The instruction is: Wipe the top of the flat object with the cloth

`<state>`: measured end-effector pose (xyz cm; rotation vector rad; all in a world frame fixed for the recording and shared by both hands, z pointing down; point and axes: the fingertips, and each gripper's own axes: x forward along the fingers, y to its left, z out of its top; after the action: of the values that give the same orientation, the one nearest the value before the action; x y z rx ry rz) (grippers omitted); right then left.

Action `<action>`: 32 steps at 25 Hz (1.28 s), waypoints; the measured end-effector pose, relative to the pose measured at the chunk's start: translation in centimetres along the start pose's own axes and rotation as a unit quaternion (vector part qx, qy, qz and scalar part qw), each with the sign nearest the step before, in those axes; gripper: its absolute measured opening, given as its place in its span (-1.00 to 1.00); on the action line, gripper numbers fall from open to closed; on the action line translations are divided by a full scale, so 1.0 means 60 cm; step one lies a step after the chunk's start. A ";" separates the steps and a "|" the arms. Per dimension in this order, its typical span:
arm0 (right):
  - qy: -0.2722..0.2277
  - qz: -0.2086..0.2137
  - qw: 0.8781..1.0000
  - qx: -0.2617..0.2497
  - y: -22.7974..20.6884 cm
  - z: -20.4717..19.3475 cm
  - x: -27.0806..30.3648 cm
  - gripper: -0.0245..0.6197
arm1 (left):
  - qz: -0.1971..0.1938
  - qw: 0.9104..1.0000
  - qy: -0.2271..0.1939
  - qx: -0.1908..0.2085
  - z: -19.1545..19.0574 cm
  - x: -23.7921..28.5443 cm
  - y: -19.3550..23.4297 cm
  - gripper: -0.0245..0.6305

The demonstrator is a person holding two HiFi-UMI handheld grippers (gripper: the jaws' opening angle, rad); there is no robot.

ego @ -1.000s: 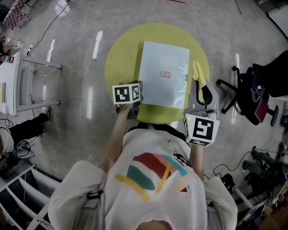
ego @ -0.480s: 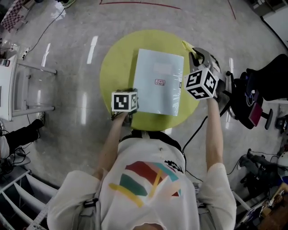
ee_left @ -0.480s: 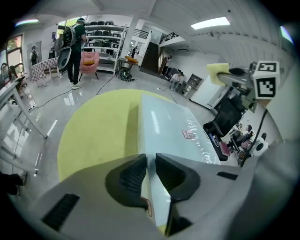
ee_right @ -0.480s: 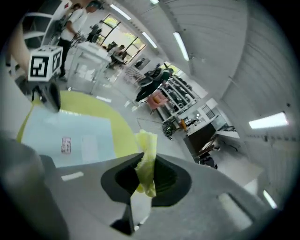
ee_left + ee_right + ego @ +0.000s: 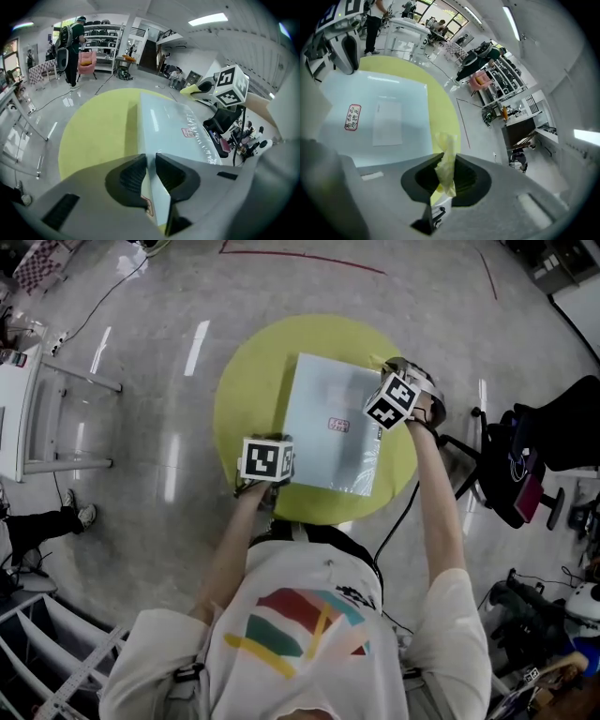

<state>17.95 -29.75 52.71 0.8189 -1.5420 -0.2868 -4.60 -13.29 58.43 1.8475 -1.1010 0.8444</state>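
A flat pale blue-grey box (image 5: 335, 423) with a small red label lies on a round yellow table (image 5: 248, 395). My left gripper (image 5: 270, 482) is shut on the box's near left corner (image 5: 154, 187), both jaws pressed against its edge. My right gripper (image 5: 401, 381) hovers at the box's far right corner, shut on a yellow cloth (image 5: 446, 161) that pokes out between its jaws. In the left gripper view the right gripper's marker cube (image 5: 230, 86) shows beyond the box (image 5: 176, 129). The box top (image 5: 377, 115) fills the left of the right gripper view.
A black office chair (image 5: 525, 460) stands right of the table. A white frame table (image 5: 37, 418) is at the left. Cables run over the glossy grey floor. Shelving and a person stand far off in the left gripper view.
My right gripper swung with the cloth from the table's near right edge up and over to the box's far right corner, rolling as it went. The left gripper kept its hold on the corner.
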 end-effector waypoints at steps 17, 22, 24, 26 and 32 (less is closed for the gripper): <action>0.023 0.097 0.995 -0.022 0.068 0.010 0.055 -0.84 | 0.000 1.000 0.024 -0.002 0.005 -0.001 -0.002 -0.70; 0.021 0.142 0.989 -0.046 0.078 0.012 0.046 -0.84 | 0.001 1.000 0.022 -0.002 0.004 -0.002 -0.003 -0.70; 0.021 0.159 0.986 -0.052 0.085 0.012 0.041 -0.84 | 0.001 1.000 0.025 -0.002 0.004 -0.002 -0.003 -0.70; 0.019 0.182 0.982 -0.054 0.096 0.012 0.032 -0.84 | 0.002 1.000 0.027 -0.002 0.004 -0.002 -0.004 -0.70; 0.014 0.255 0.966 -0.036 0.138 0.013 -0.004 -0.84 | 0.003 1.000 0.023 -0.004 0.003 -0.002 -0.003 -0.70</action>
<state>14.51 -23.94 57.55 0.3453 -1.6457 0.0490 -4.48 -13.34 58.22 1.8100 -1.0806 0.8817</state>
